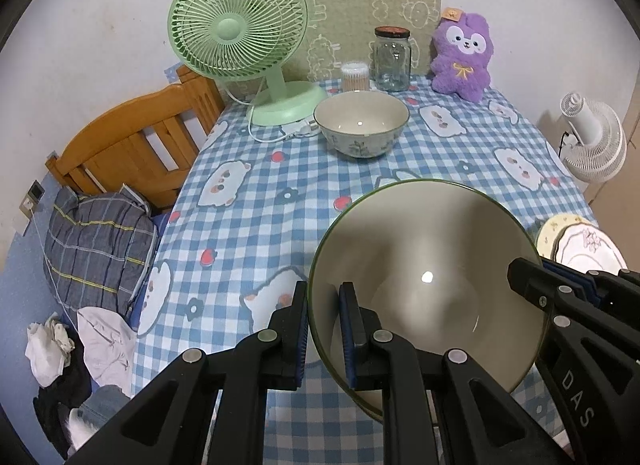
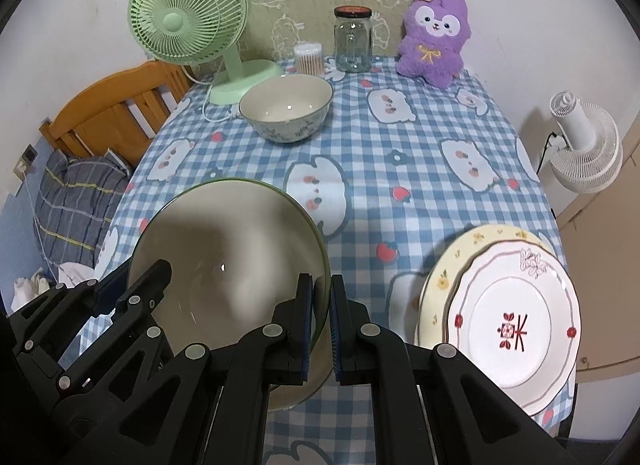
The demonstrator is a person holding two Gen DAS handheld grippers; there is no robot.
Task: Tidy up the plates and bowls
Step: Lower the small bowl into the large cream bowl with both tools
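Left tongs (image 1: 323,331): pinched tight on the near-left rim of the green-rimmed bowl (image 1: 424,281), one pad outside the wall, one inside.
Right tongs (image 2: 320,327): clamped likewise on the opposite rim of the same bowl, pads either side of the thin wall.
Held bowl: carried between my two tongs, tilted, mouth turned toward me; it looks clear of the tablecloth (image 1: 256,201), though I cannot tell how far.
Floral bowl (image 1: 361,123): ahead of both tongs, upright, beside the base of the green fan (image 1: 240,29). Likely nesting target, my judgement.
Plates: white plate (image 2: 516,321) stacked on the yellow plate (image 2: 440,285), just right of my right tongs, near the table's edge.
Risk 1: glazed rim gripped on narrow pads; if my hands drift apart or twist unevenly, the bowl could slip out and drop.
Risk 2: lowering it crooked may knock rim against rim and chip the floral bowl.
Risk 3: reaching forward may snag the fan cord (image 1: 272,137) lying next to the floral bowl.
Risk 4: a right-hand swing could nudge the plates off the edge.
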